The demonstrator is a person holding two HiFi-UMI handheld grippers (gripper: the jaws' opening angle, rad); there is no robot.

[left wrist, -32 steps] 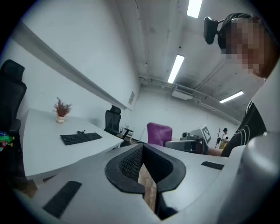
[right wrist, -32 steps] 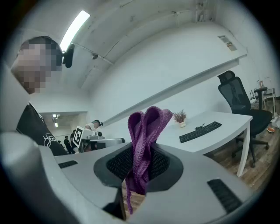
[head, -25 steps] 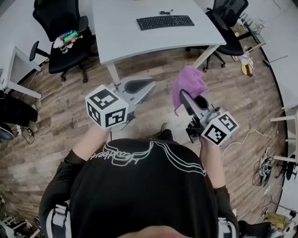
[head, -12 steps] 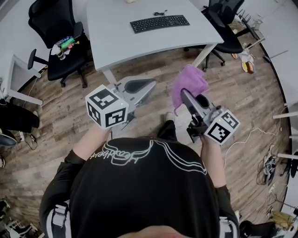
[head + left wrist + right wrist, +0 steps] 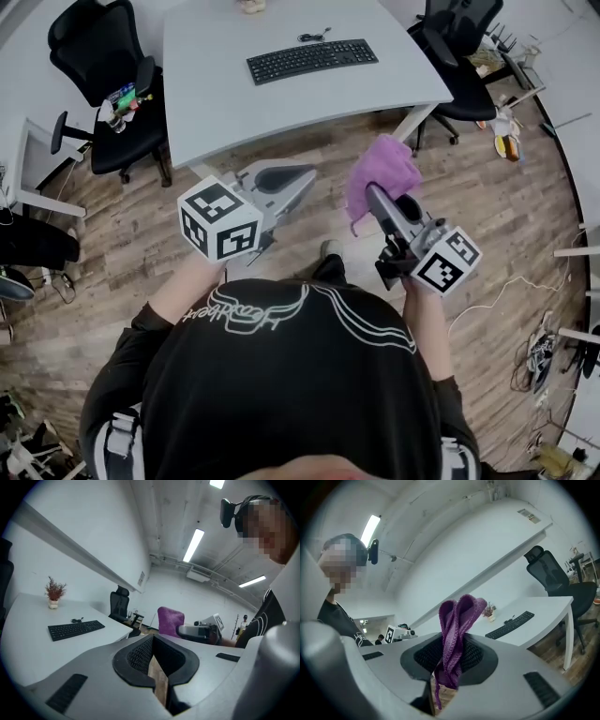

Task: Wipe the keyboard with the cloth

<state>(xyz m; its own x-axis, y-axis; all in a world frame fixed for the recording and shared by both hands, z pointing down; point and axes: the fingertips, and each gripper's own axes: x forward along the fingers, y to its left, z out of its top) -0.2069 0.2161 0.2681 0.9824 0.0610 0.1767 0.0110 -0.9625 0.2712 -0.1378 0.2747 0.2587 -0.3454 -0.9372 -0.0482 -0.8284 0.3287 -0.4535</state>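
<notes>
Nothing wiped yet: right gripper clamped on the cloth, left gripper closed empty, keyboard off at twelve o'clock.

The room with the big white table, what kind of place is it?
Most likely an office. A long white desk holds a black computer keyboard, black swivel chairs on wheels stand beside it, and strip lights run along the ceiling.

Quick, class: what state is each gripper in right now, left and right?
Left gripper: closed, holding nothing.
Right gripper: closed on the purple cloth.
</notes>
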